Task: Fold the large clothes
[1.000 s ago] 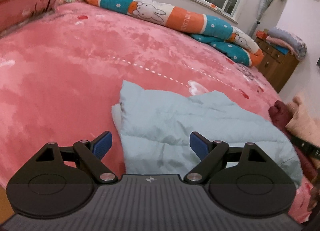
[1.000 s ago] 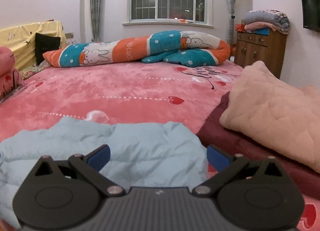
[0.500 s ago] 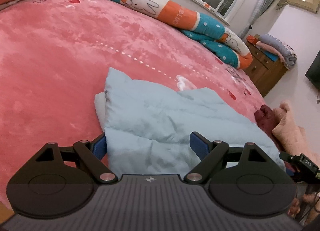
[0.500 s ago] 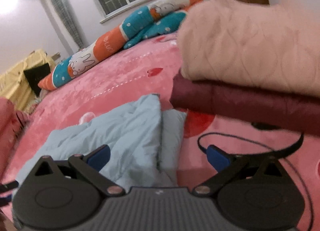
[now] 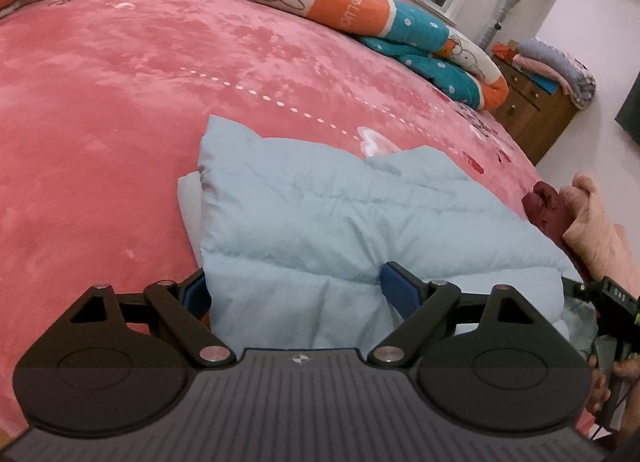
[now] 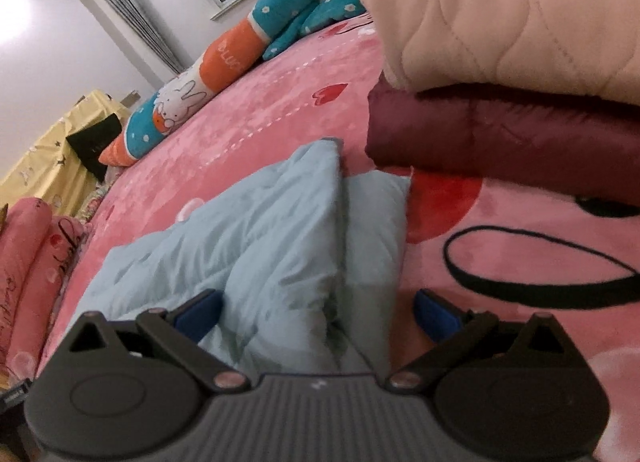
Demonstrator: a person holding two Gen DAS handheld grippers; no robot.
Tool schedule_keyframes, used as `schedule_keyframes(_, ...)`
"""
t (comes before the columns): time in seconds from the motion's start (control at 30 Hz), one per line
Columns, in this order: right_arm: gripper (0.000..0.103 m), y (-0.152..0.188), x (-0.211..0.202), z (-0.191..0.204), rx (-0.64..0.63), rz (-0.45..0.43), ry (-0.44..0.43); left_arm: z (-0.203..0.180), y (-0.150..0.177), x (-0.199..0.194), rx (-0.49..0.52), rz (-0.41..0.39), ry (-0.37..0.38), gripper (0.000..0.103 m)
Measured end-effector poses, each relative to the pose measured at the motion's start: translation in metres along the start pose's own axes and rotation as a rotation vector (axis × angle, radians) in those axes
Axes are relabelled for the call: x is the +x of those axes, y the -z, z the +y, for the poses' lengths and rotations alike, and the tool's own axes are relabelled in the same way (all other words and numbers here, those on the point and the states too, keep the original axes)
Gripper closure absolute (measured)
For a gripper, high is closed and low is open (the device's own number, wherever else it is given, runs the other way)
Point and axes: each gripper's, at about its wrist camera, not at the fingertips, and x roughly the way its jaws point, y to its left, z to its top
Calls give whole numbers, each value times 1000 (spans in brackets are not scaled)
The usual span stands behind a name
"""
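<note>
A light blue padded jacket (image 5: 328, 214) lies partly folded on the pink bed (image 5: 120, 74). My left gripper (image 5: 296, 292) is open, its blue-padded fingers straddling the jacket's near left corner. In the right wrist view the same jacket (image 6: 256, 238) fills the middle, its paler underlayer showing on the right. My right gripper (image 6: 316, 312) is open as well, with the jacket's near right edge lying between its fingers. Neither gripper pinches the cloth.
A folded maroon garment (image 6: 500, 146) with a peach quilted one (image 6: 520, 14) on top sits just right of the jacket. A long rabbit-print bolster (image 5: 340, 10) lies at the bed's far side. A wooden dresser (image 5: 532, 102) stands beyond. A hand (image 5: 612, 374) holds the other gripper at the right edge.
Both grippers have dropped and moved in over the jacket's near edge. The right one tilted and swung right toward the folded stack. Both stay open.
</note>
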Motion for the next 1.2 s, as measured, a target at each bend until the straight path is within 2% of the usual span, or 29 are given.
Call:
schedule_keyframes(0.2,0,-2,5,-8,65,1,-88,-1,-1,5,14,5,18,0)
schedule_keyframes(0.3,4,-3,9,-6,65,16,-125,0,-2,8,16,9,32,0)
schedule_keyframes(0.37,11,-3,10,-3,42,20,-121,2,-3,9,14,10,45,0)
schedule_keyframes(0.43,26,-3,10,-1,40,18,-127,2,-3,10,14,8,53,0)
schedule_keyframes(0.53,42,-4,11,-1,54,24,-137,-1,-3,9,32,-8,52,0)
schedule_keyframes(0.67,56,-4,11,11,31,25,-101,-12,-1,4,103,-48,34,22)
schedule_keyframes(0.73,68,-4,8,20,-3,11,-74,-15,-2,3,114,-63,29,36)
schedule_keyframes(0.8,75,-3,3,29,-37,-7,-51,-16,-2,0,105,-77,30,58)
schedule_keyframes(0.9,81,0,-3,43,-98,-38,-16,-18,-4,-4,95,-98,30,72)
schedule_keyframes(1.0,85,4,-13,56,-170,-85,20,-26,-4,-9,100,-121,26,83)
schedule_keyframes(1.2,88,8,-41,76,-268,-202,50,-32,-10,-23,84,-168,40,91)
